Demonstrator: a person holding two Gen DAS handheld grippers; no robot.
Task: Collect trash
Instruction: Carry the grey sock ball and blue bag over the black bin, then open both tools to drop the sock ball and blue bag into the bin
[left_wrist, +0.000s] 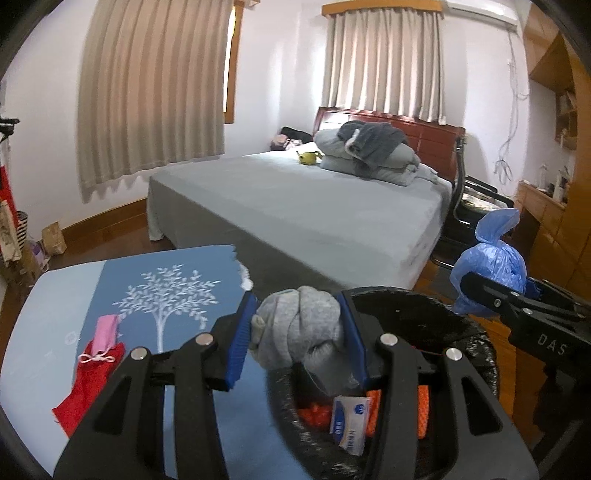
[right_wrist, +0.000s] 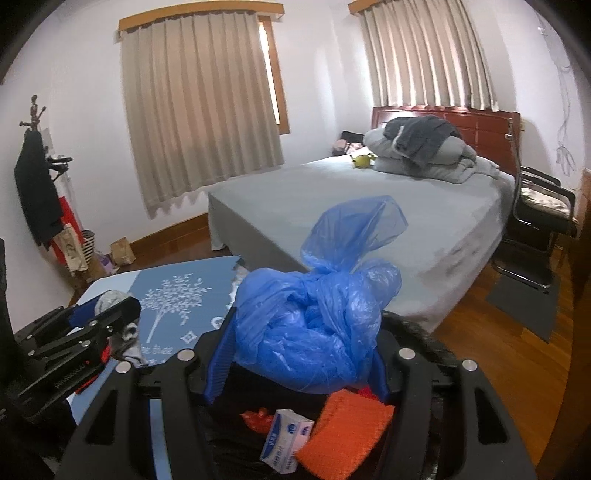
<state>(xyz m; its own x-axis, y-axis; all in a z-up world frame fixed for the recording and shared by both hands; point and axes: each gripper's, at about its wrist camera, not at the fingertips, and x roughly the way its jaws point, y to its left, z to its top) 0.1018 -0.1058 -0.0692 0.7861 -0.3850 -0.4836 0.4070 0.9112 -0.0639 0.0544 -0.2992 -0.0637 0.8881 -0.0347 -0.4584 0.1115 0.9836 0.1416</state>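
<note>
Our left gripper (left_wrist: 297, 341) clamps a grey sock (left_wrist: 299, 332); only our right gripper (right_wrist: 295, 343) view shows its blue bag (right_wrist: 314, 317) fully, clamped over the bin's rim (left_wrist: 461, 317)

- Room dim, soft daylight leaking through curtains (left_wrist: 155, 92); bright slit at the left window edge.
- Walls cast bluish, no hard shadows.
- Heavy fisheye bend, black vignette at corners.
- Slight motion blur; near bin (right_wrist: 424, 332) rim soft.
</note>
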